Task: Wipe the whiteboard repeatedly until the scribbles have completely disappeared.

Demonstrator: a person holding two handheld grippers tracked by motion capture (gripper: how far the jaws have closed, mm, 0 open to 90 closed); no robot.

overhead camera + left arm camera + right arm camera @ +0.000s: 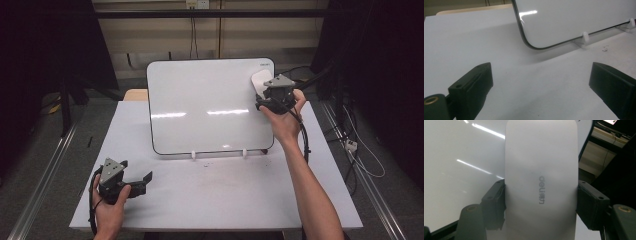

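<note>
White table [210, 200] carries a whiteboard [200, 105] propped tilted on two small white clip feet [193, 155] at its far half; left gripper [142, 180] rests near the front-left corner.

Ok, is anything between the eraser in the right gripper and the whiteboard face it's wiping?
Nothing visible. The right gripper is shut on the eraser, which sits against the whiteboard's upper right corner. The board face looks bare, and the left gripper rests on the table, well away.
</note>
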